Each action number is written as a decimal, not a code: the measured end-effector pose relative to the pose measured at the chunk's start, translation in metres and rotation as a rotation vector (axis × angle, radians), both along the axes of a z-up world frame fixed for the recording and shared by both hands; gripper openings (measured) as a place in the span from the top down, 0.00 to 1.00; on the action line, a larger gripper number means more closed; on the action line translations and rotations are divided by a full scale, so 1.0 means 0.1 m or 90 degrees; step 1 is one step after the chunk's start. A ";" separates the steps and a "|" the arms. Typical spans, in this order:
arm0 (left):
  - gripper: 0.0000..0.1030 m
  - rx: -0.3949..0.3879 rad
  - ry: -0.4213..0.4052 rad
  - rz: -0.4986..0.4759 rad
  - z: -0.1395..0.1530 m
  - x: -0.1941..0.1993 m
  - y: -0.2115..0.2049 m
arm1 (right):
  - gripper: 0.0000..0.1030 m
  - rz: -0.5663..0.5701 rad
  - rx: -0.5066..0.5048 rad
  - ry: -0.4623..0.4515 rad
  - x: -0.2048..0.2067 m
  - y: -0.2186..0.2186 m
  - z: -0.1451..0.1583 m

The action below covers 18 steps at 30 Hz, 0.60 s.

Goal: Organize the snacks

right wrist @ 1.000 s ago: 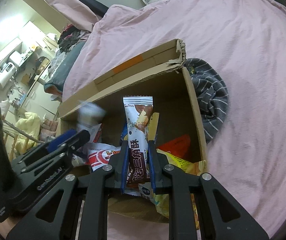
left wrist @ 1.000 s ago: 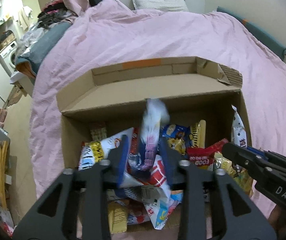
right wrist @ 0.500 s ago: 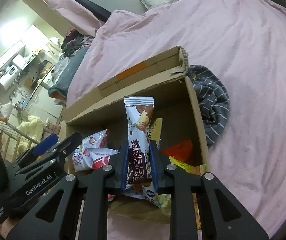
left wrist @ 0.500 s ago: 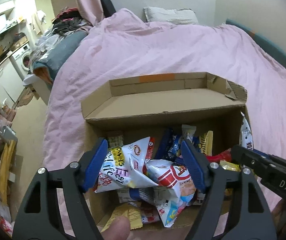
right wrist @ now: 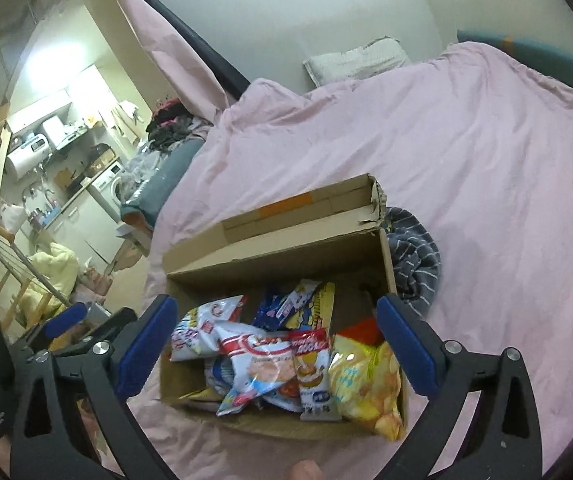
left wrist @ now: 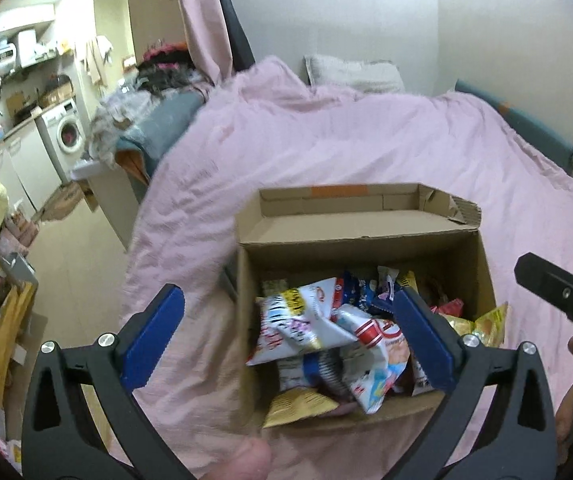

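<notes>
Left wrist view has the left gripper [left wrist: 286, 340] with its jaws spread wide and nothing between them. The cardboard box [left wrist: 482, 264] of snacks sits on the pink duvet [left wrist: 326, 140], ahead of and below the jaws, shifted toward the right jaw so that the left jaw hangs over bare bedding outside the box wall. In the right wrist view the right gripper [right wrist: 276, 344] is likewise wide open and empty, and the box opening lies almost squarely between its jaws and just beyond them. I judge the right hand the better placed for the next pick.

The packets lie in a loose, overlapping heap. Nearest the right jaws is a white-and-red shrimp cracker bag [right wrist: 262, 364], crumpled, with its long axis running roughly along the line of the fingers, tilted a little toward the left jaw. Beside it toward the right jaw is a glossy yellow chip bag [right wrist: 366, 388] slumped over the near box edge. Blue and yellow wrappers [right wrist: 310, 304] stand further back against the far wall. A striped grey cloth [right wrist: 418, 264] lies bunched just outside the box, beyond the right jaw.

The films look slippery and puffy, so a pinch would probably hold best at a sealed end.
</notes>
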<state>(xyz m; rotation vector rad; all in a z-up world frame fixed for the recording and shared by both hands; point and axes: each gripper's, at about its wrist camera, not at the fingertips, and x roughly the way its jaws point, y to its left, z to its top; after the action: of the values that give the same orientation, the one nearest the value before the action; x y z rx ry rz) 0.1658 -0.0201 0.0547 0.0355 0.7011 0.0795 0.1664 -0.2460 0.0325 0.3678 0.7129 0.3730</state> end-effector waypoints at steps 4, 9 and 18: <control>0.00 -0.014 -0.013 0.005 0.09 -0.25 0.18 | 0.00 -0.003 0.009 -0.016 -0.22 0.00 0.10; 0.00 -0.040 -0.010 0.008 0.08 -0.59 0.35 | 0.00 -0.002 -0.012 -0.016 -0.54 0.06 0.07; 0.00 -0.038 0.003 0.022 -0.15 -1.18 0.48 | 0.00 -0.001 -0.041 0.006 -1.08 0.17 -0.09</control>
<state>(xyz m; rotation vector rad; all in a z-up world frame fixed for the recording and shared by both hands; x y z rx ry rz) 0.0479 0.0275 0.0396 -0.0335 0.7083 0.0911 0.0585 -0.2293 0.0233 0.3102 0.7313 0.3459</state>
